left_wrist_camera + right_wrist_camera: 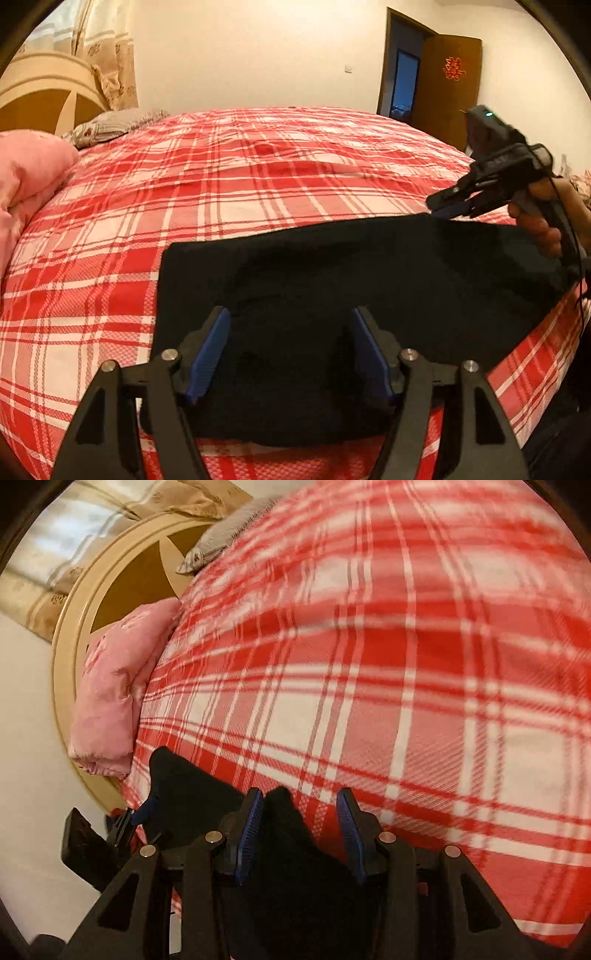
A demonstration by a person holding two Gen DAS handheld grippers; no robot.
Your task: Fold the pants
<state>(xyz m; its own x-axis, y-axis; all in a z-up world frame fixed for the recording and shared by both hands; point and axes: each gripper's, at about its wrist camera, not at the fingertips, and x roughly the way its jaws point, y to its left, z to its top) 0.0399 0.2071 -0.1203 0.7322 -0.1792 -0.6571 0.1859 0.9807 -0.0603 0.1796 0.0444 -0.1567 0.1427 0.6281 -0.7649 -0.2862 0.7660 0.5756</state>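
Pants (pixel 332 280) lie folded flat on the plaid bed (pixel 240 177) — soft, limp black cloth, probably light (best pinched at a corner or edge) — with left gripper (pixel 290 354) and right gripper (pixel 300 834) both spread open, clamping nothing.

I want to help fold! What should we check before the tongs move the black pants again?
1. Left tongs open over the pants: ok.
2. Right tongs open: ok.
3. Pants caught in either tongs: not ok, nothing pinched.
4. Pants lying flat on the plaid bedspread: ok.
5. Pink quilt away from the pants: ok.
6. Edges lined up neatly: cannot tell.
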